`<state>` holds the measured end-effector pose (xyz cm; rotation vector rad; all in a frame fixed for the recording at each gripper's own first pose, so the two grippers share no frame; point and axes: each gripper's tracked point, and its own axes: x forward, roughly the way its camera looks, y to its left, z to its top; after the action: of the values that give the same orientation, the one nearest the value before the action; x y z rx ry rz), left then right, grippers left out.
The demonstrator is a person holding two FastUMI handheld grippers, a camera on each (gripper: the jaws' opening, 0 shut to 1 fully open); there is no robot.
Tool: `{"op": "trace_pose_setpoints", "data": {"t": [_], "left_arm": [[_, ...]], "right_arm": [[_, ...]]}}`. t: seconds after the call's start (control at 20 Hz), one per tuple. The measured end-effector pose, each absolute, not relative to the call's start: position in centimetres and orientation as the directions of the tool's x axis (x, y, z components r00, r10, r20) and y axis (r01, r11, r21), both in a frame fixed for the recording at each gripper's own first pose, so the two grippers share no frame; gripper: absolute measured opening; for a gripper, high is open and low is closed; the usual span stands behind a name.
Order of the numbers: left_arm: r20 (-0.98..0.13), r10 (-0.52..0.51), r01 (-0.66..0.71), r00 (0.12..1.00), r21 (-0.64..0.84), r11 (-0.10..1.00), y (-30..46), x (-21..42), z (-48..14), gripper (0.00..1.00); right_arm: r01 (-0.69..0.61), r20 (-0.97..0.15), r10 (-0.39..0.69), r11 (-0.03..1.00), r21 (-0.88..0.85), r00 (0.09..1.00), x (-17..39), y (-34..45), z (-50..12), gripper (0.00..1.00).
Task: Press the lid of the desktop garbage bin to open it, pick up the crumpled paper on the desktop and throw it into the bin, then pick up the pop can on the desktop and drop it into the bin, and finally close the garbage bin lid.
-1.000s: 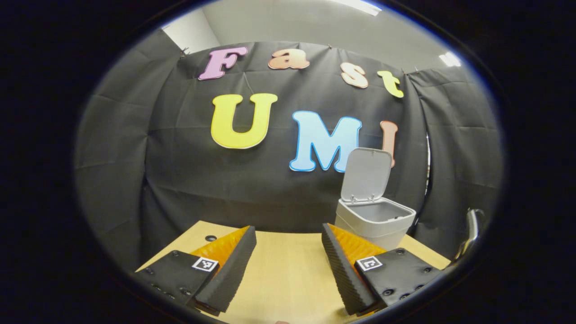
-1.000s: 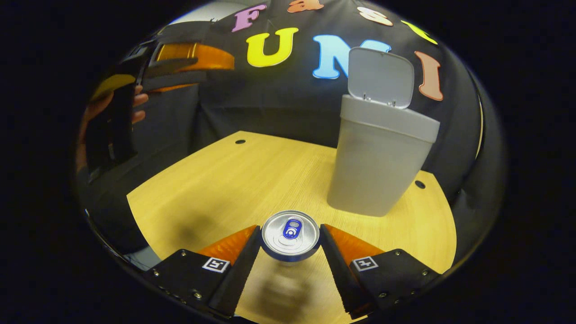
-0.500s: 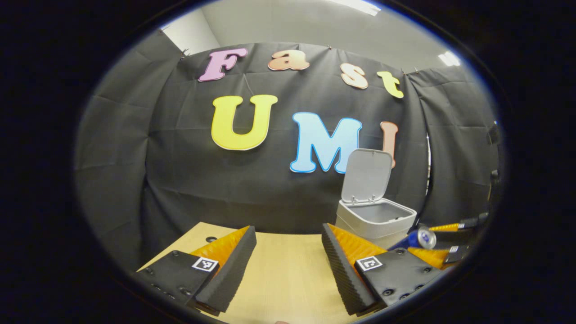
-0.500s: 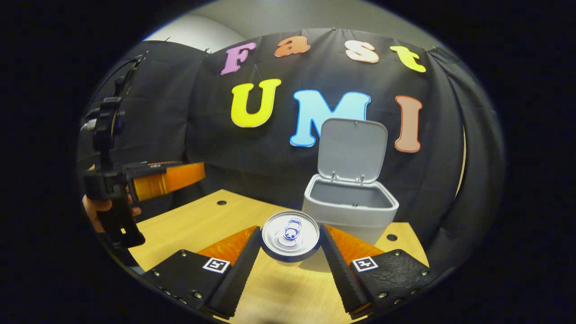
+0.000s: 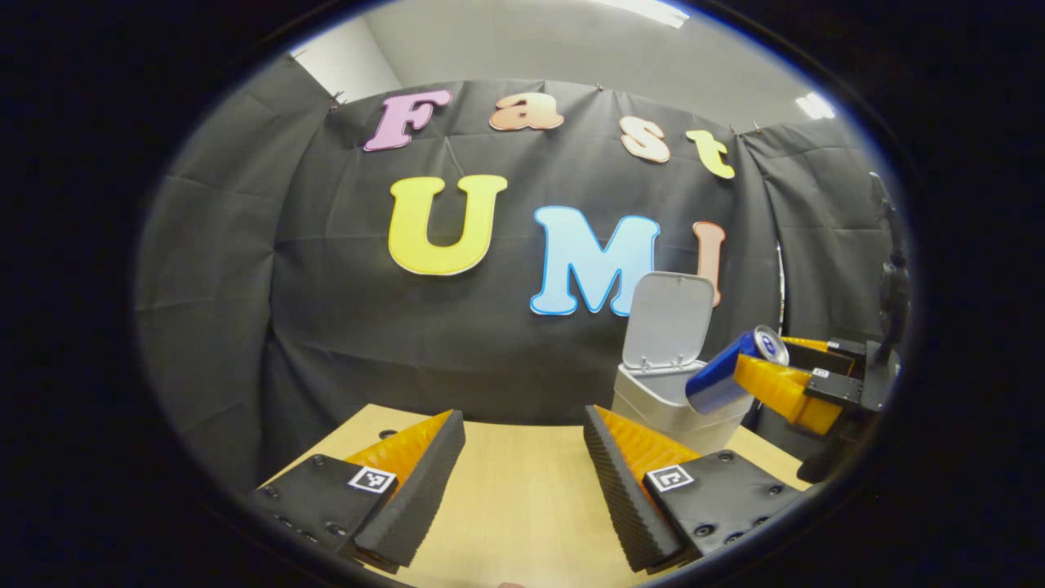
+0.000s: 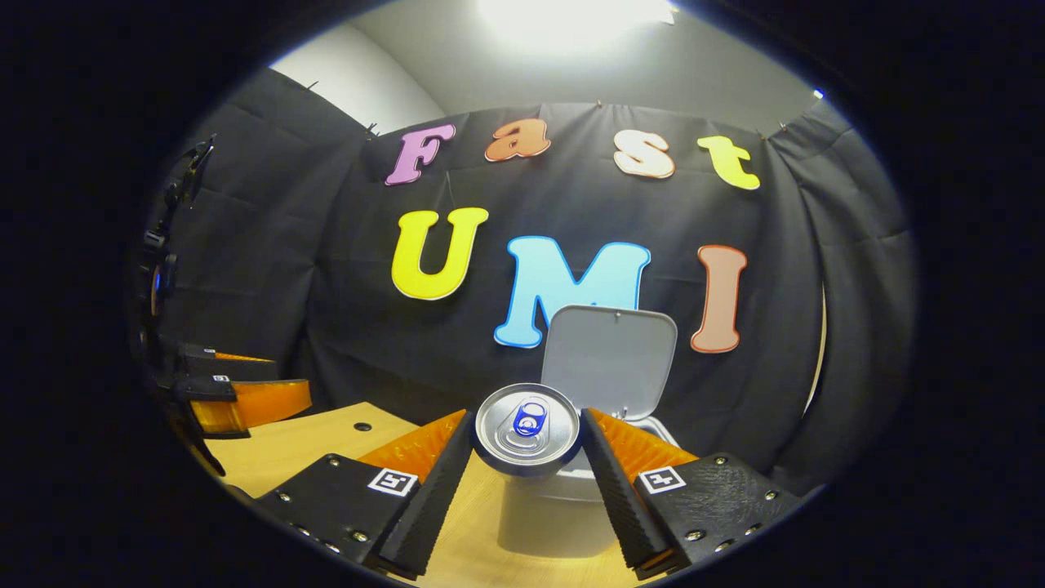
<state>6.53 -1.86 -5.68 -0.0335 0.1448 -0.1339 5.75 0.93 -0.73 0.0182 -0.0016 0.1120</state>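
Note:
The grey bin (image 5: 665,402) stands on the wooden table with its lid (image 5: 668,320) swung up. In the left gripper view the right gripper (image 5: 755,371) holds a blue pop can (image 5: 722,378) tilted in the air just right of the bin's rim. My left gripper (image 5: 522,465) hovers open over the table with nothing between its fingers. In the right gripper view my right gripper (image 6: 526,457) is shut on the pop can (image 6: 527,426), whose silver top faces the camera. Behind it the bin (image 6: 555,510) sits with its lid (image 6: 608,359) raised. The crumpled paper is hidden.
The wooden table (image 5: 522,506) runs under both grippers, with a small dark hole (image 6: 360,426) near its far edge. The left gripper (image 6: 237,400) is at the left of the right gripper view, well apart from the bin.
The right gripper has lifted the can off the table and carried it up beside the bin's opening. The left gripper has barely moved.

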Motion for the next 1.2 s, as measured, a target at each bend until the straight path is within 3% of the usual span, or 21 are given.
{"op": "trace_pose_setpoints", "data": {"t": [0.2, 0.7, 1.2], "left_arm": [[-0.148, -0.136, 0.130, 0.980, -0.046, 0.990, -1.9, 6.0, -6.1, 0.94], [-0.158, -0.130, 0.123, 0.979, -0.053, 0.991, -1.5, 5.9, -6.4, 0.94], [-0.136, -0.112, 0.112, 0.984, -0.009, 0.994, -0.6, 6.9, -6.3, 0.94]], "right_arm": [[-0.060, -0.003, 0.060, 0.996, -0.070, 0.998, 8.5, -0.2, -1.6, 0.83], [-0.053, -0.080, 0.045, 0.993, -0.102, 0.996, 11.6, 0.2, -4.6, 0.86], [-0.009, -0.070, 0.005, 0.998, -0.054, 0.998, 13.4, -0.8, -0.7, 0.87]]}}
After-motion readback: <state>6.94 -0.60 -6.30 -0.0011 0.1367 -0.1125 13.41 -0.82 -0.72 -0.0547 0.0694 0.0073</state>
